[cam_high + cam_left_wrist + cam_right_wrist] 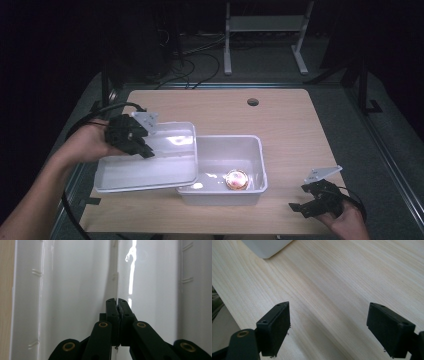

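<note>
From the high view I saw the left gripper (pixel 145 150) holding a white plastic lid (pixel 150 162) by its left edge, with the jaws clenched on that rim. The lid was lifted and tilted, and its right side hung over the left end of the white tub (pixel 247 192). The tub stood on the wooden table (pixel 290 125), near the front edge and about in the middle. Inside the tub, close to its front wall, lay a small round shiny thing (pixel 237 179) with orange and pink colours; I could not tell what it was. The right gripper (pixel 302 207) rested at the front right corner of the table, well apart from the tub, and its jaws stood released with nothing between them. The person's right hand (pixel 347 222) held it from below. In the left gripper view, the two black jaws met on a thin white rim of the lid (pixel 75 290), and the glossy white plastic spread on both sides of them, with a narrow strip of the table (pixel 6 290) at the left border. In the right gripper view, the two black jaws stood wide apart above the bare wood of the table (pixel 332 290), and one white corner of the tub (pixel 265 247) showed at the top left, away from the jaws.
</note>
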`<action>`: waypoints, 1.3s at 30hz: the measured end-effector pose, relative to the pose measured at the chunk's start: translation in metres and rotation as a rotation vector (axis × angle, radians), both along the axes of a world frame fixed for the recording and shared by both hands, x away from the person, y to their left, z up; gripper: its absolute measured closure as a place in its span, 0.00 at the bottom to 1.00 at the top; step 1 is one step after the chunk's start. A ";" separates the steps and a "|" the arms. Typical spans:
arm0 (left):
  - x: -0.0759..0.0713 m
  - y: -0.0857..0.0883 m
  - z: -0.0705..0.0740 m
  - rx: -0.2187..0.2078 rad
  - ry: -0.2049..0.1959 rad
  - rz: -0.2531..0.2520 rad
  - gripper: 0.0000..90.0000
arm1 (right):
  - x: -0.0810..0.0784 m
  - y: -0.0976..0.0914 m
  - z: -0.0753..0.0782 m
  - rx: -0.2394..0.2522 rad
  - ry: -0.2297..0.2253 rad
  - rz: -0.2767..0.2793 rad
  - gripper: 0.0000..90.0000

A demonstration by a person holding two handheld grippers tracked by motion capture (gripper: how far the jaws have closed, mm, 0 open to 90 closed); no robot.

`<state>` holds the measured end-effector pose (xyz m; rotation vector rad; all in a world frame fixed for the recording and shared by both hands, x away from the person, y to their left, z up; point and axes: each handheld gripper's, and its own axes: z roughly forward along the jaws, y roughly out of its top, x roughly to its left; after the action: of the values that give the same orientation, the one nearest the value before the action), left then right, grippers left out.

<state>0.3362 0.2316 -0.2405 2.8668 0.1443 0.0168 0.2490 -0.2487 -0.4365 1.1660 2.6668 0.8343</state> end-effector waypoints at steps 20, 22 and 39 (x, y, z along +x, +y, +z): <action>0.021 -0.090 -0.018 0.042 0.038 -0.087 0.99 | 0.000 -0.004 0.003 0.024 -0.011 -0.008 0.20; 0.022 -0.097 -0.019 0.044 0.039 -0.093 0.99 | 0.000 -0.004 0.003 0.026 -0.013 -0.007 0.20; 0.032 -0.150 -0.040 0.030 0.068 -0.115 0.99 | -0.002 -0.006 0.005 0.032 -0.019 -0.004 0.21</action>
<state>0.3679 0.0811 -0.2805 2.9022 -0.0071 -0.1017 0.2474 -0.2543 -0.4313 1.1643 2.6442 0.8856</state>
